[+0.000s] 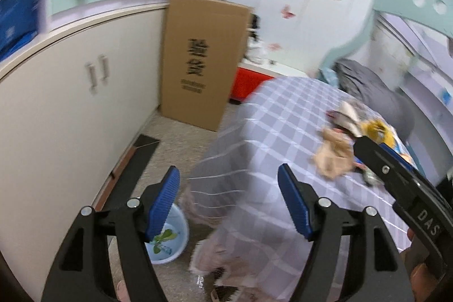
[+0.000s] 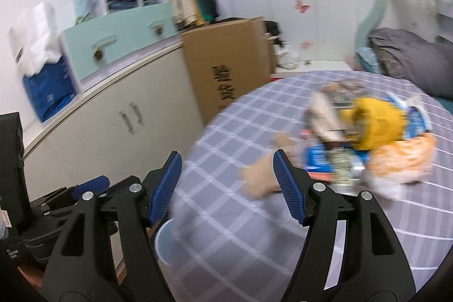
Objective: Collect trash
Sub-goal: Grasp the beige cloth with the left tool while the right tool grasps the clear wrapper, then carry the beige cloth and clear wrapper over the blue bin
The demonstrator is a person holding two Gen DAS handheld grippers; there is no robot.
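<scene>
A pile of trash lies on the checked bed sheet (image 2: 226, 220): a yellow wrapper (image 2: 376, 123), an orange-and-white bag (image 2: 402, 163), a blue packet (image 2: 317, 160) and crumpled beige paper (image 2: 259, 180). My right gripper (image 2: 226, 188) hovers open just short of the beige paper, nothing between its pads. In the left wrist view the same pile (image 1: 339, 143) lies to the right, with the right gripper (image 1: 376, 152) reaching toward it. My left gripper (image 1: 229, 203) is open and empty at the bed's edge, above a light blue bin (image 1: 170, 239) on the floor that holds a green wrapper (image 1: 162, 239).
A cream cabinet (image 1: 70, 109) runs along the left, with a narrow strip of floor (image 1: 181, 140) between it and the bed. A tall cardboard box (image 1: 198, 61) stands at the strip's far end, a red box (image 1: 246, 81) behind it. A grey pillow (image 2: 410, 58) lies at the bed's head.
</scene>
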